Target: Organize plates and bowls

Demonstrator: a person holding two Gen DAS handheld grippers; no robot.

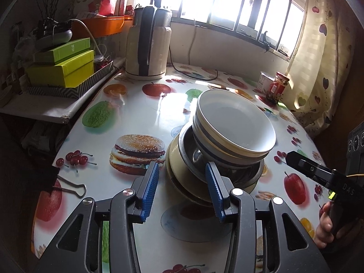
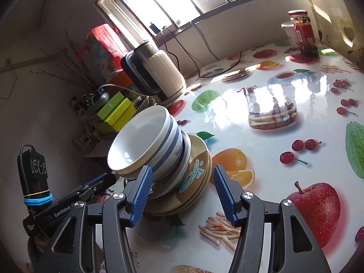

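Blue-padded left hand-held gripper [image 1: 182, 180] stands released, jaws apart around nothing; right hand-held gripper [image 2: 182, 183] likewise released; just beyond both, bowls [image 1: 234, 125] sit stacked on plates [image 1: 175, 166] mid-desk [image 1: 136, 113]; kettle [image 1: 147, 45] at far edge.

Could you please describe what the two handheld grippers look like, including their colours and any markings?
Both the left gripper and the right gripper have black angular linkages with silver pivot pins and ribbed blue finger pads. The left gripper's body reads "GenRobot" in white, with a black cabled box strapped on by blue bands.
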